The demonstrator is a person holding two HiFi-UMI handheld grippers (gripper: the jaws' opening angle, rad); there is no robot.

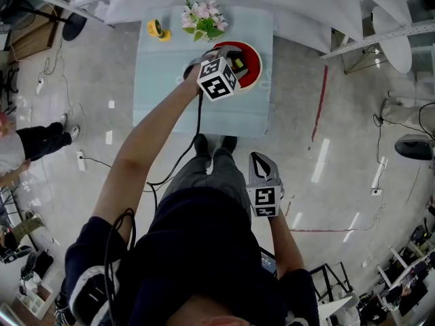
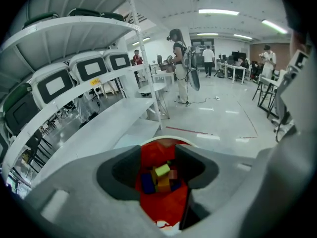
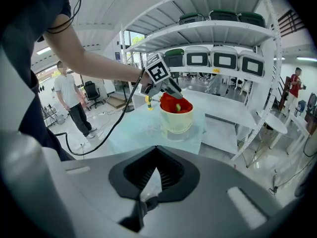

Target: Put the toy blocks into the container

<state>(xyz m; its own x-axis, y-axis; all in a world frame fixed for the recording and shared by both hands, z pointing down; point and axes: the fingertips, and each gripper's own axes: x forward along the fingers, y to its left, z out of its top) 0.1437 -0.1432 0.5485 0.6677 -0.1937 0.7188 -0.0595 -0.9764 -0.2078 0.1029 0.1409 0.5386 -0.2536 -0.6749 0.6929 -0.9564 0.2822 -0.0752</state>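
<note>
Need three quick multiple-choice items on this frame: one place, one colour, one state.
1. Where is the left gripper? A) above the container B) on the floor C) at the person's hip
2. The container's inside is: A) blue B) black C) red
3. The jaws of the right gripper are: A) wide open B) closed, empty C) gripping a block
Answers: 1 A, the head view shows it over the container; 2 C, red shows around the blocks; 3 B, its tips meet with nothing between.

bright ceiling lights (image 2: 218, 12), fisheye edges, dark corners
</note>
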